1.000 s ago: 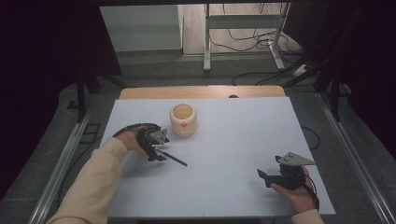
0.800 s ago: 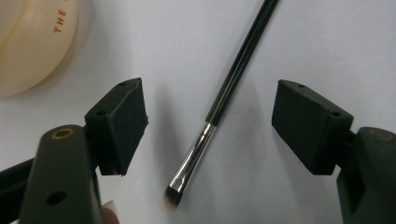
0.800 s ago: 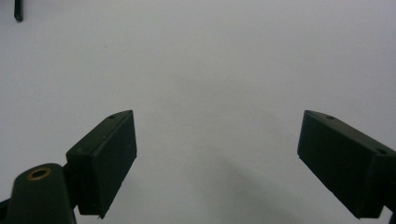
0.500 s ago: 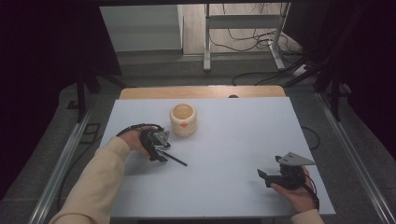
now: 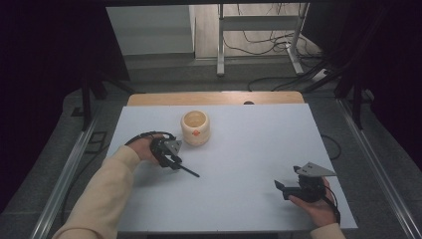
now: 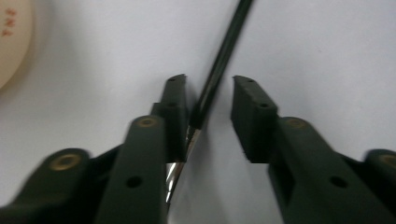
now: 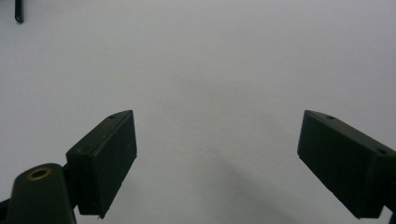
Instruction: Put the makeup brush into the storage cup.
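Note:
A slim utensil with a black handle (image 5: pixel 189 172) and a silvery part lies on the white table (image 5: pixel 249 149), just right of my left gripper (image 5: pixel 174 160). In the left gripper view the handle (image 6: pixel 224 51) runs up between the jaws of my left gripper (image 6: pixel 208 84). These jaws have just been closing. The left pad touches the handle, while a gap still separates it from the right pad. A cream cup (image 5: pixel 195 127) stands just beyond that hand. My right gripper (image 5: pixel 281 188) rests near the front right corner, and in its own view the right gripper (image 7: pixel 219 140) is open over bare table.
The cup's edge (image 6: pixel 11 37) shows at the upper left of the left gripper view. The tip of the utensil (image 7: pixel 18 11) shows at the top left of the right gripper view. A wooden strip (image 5: pixel 214 98) borders the table's far edge, with metal rails along both sides.

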A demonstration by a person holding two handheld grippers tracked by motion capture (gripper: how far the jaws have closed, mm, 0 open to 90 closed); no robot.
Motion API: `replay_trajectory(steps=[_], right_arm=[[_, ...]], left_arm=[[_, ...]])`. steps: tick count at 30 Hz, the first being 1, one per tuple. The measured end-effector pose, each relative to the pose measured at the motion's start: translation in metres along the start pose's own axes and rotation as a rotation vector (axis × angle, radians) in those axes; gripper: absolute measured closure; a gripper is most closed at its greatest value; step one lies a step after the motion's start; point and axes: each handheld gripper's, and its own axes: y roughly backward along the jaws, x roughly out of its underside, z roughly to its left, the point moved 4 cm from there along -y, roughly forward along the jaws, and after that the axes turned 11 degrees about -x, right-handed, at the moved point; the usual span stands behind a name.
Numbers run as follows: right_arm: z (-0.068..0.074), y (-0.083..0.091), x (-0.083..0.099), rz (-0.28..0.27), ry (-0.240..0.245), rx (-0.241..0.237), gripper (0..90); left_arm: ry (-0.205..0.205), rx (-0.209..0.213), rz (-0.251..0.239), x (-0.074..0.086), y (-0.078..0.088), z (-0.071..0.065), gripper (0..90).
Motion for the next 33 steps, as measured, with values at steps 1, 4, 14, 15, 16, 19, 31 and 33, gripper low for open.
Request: replay_trajectory(steps=[1,4,14,15,16,19,31,33], right_arm=[[0.0,0.0,0.0,0.0,0.001,0.0,11.9],[0.001,0.0,0.0,-0.003,0.002,-0.001,11.8],[0.002,0.001,-0.002,-0.009,0.004,0.0,11.9],[0.002,0.002,-0.002,-0.01,0.006,0.0,11.9],[0.002,0.002,-0.002,-0.01,0.005,0.001,11.9],[0.001,0.002,-0.002,-0.012,0.002,0.003,12.0],[0.0,0.003,-0.002,-0.016,-0.001,0.005,12.0],[0.0,0.003,-0.002,-0.016,-0.002,0.006,12.0]], left_arm=[[-0.014,0.002,0.004,-0.001,0.0,-0.001,73.0],[-0.032,0.003,0.007,-0.002,0.0,-0.003,78.8],[-0.054,-0.023,0.007,-0.002,0.001,-0.007,83.4],[-0.053,-0.027,0.01,-0.003,0.002,-0.007,83.4],[-0.053,-0.032,0.011,-0.003,0.002,-0.007,83.5],[-0.036,-0.045,0.02,-0.003,0.004,-0.007,83.4],[0.056,-0.104,0.026,-0.009,0.033,-0.012,83.5],[0.075,-0.116,0.021,-0.011,0.037,-0.014,83.5]])
